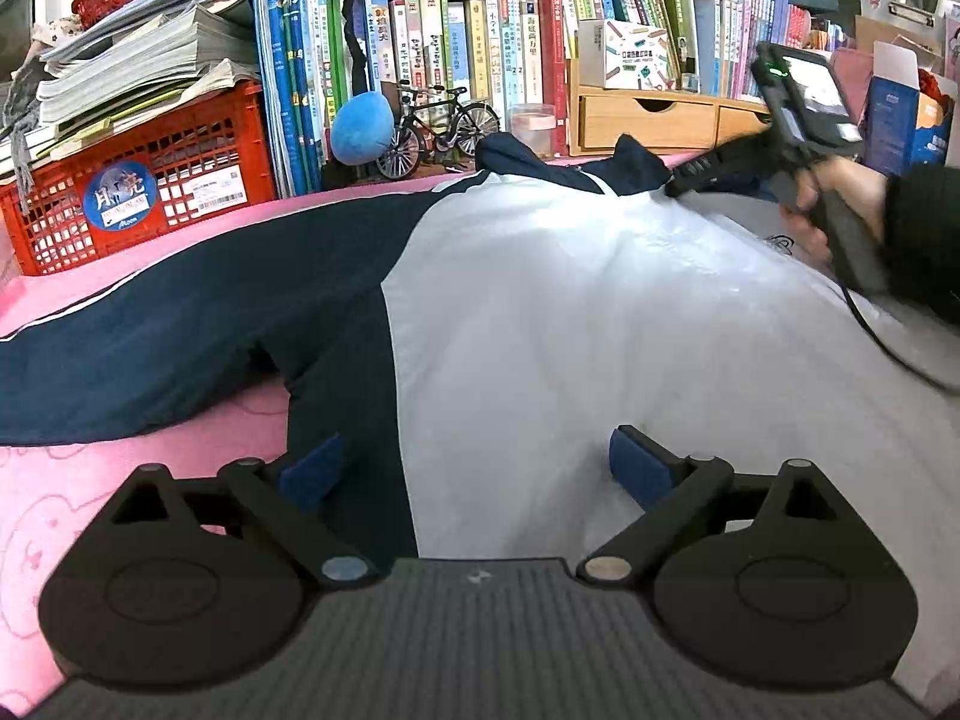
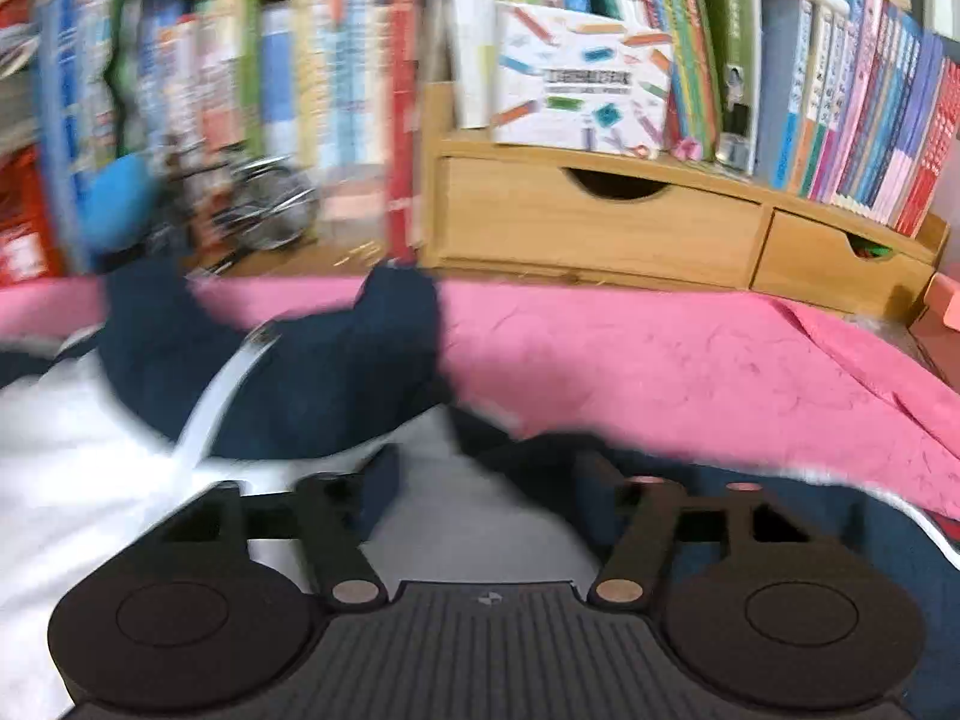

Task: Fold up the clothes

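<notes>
Navy-and-white jacket lies spread flat on pink blanket, smooth fabric, thin white piping along navy sleeve. Red plastic crate at back left: round blue sticker, "Moon" legible, barcode label beside it. Left gripper: jaws wide open over jacket, blue pads, nothing held. Right gripper: jaws apart, empty, near navy collar; view blurred. Wooden drawer unit beneath books.

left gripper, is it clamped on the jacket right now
No, the left gripper stands open, its blue pads apart over the jacket with no cloth pinched.
</notes>
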`<control>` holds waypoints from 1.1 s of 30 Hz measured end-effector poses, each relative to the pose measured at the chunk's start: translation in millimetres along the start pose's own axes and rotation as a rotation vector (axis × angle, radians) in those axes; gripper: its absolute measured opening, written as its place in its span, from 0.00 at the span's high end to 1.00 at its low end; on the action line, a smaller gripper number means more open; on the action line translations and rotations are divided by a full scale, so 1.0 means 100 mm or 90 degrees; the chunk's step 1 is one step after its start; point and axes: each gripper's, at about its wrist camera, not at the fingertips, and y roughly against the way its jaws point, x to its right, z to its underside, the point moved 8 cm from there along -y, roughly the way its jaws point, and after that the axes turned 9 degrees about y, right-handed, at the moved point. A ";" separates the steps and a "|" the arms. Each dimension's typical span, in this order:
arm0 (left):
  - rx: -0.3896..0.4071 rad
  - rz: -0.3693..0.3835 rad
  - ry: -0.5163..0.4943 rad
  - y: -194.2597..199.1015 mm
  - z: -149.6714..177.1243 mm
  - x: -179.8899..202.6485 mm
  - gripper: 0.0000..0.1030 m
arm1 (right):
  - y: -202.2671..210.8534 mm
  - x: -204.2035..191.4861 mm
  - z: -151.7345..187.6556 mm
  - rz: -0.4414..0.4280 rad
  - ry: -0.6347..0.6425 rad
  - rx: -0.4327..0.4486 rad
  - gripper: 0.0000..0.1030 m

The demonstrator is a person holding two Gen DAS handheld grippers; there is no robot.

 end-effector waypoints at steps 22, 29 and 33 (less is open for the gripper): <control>0.007 -0.023 -0.006 -0.03 -0.01 0.02 0.01 | 0.89 0.88 0.75 0.077 0.089 -0.012 0.22; 0.013 -0.039 -0.016 -0.02 -0.01 0.04 0.00 | 1.71 2.12 0.95 0.204 -0.121 0.044 0.17; 0.021 -0.051 -0.030 -0.01 -0.02 0.07 0.00 | 2.23 2.64 1.29 0.363 -0.183 0.079 0.12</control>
